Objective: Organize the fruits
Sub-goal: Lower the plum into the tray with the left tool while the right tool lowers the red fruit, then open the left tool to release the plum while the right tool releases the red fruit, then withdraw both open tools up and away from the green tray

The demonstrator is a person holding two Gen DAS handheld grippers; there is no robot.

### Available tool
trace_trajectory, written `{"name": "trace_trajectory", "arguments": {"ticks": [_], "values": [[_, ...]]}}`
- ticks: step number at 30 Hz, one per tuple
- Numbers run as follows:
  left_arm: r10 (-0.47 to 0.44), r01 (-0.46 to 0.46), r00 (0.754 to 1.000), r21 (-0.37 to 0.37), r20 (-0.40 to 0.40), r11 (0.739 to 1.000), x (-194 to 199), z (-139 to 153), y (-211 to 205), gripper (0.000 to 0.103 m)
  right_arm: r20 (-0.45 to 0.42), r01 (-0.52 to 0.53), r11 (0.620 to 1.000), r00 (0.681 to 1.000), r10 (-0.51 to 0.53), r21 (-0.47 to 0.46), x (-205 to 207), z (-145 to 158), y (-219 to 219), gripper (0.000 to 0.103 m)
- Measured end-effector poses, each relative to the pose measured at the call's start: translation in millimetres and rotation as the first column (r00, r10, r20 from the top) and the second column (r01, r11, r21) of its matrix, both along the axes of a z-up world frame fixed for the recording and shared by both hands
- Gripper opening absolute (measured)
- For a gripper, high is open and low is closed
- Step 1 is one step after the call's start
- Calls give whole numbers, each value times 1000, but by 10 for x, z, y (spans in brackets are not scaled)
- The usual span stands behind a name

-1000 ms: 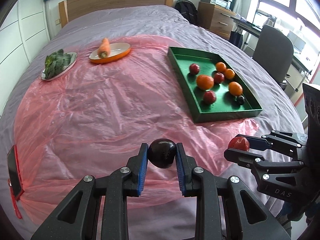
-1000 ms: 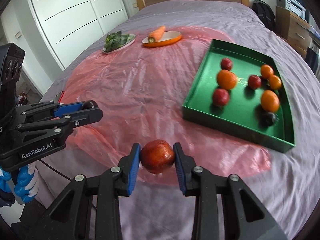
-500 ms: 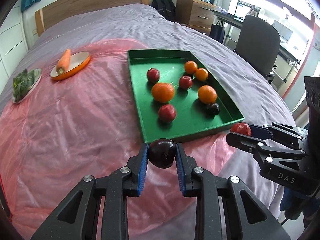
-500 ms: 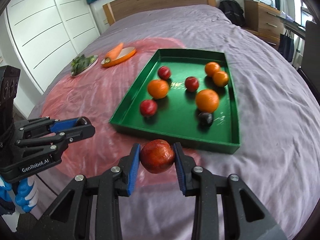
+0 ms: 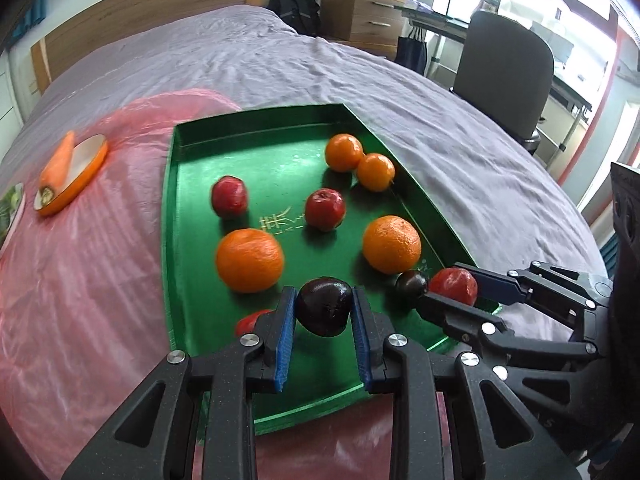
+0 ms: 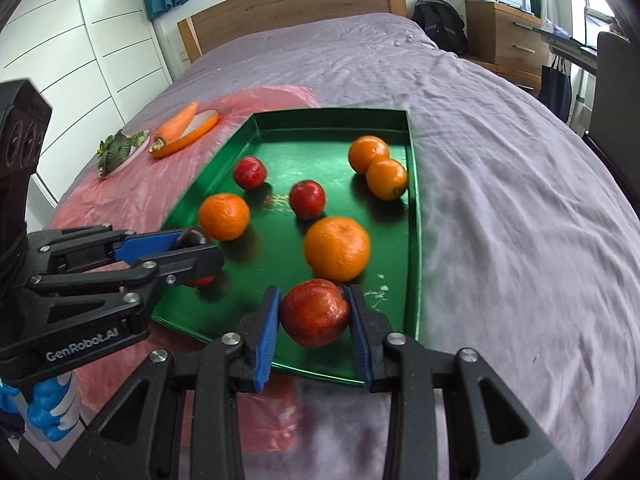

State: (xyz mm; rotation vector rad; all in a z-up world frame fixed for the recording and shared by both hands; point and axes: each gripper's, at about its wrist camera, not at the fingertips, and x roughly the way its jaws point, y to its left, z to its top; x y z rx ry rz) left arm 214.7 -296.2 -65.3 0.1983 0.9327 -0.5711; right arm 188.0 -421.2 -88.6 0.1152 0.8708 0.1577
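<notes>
Fruits lie in green tray (image 6: 412,216) on purple bed (image 6: 500,200), w/ oranges & red ones inside. Right gripper (image 6: 314,320) clamps red apple (image 6: 314,312) over tray's near edge; left gripper (image 5: 324,320) clamps dark plum (image 5: 325,306).

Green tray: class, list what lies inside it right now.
Inside the green tray lie four oranges, two red fruits and a small dark fruit. Another red fruit shows only partly, behind the left gripper.

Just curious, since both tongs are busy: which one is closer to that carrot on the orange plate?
Left. The left tongs hover over the green tray's near end on the carrot's side; the right tongs are farther, at the opposite corner.
</notes>
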Motion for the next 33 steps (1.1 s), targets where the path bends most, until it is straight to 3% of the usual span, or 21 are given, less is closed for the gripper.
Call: {"name": "trace_trajectory", "arguments": {"ticks": [9, 18, 20, 25, 33], "values": [[-29, 31, 999, 57, -30, 998, 71, -291, -189, 23, -6, 3, 1000, 1000, -3, -13, -48, -188, -95, 57], [-14, 15, 1000, 61, -16, 998, 60, -277, -193, 26, -1, 1, 1000, 1000, -1, -30, -58, -190, -82, 58], [-8, 9, 1000, 56, -5, 998, 54, -239, -176, 35, -2, 0, 999, 1000, 0, -36, -61, -189, -74, 62], [7, -8, 1000, 43, 10, 999, 52, -127, -118, 37, -1, 0, 998, 1000, 0, -55, -78, -154, -35, 77], [51, -51, 998, 6, 32, 999, -56, 85, 100, 44, 24, 20, 998, 1000, -19, -55, -174, 31, 33, 84]]}}
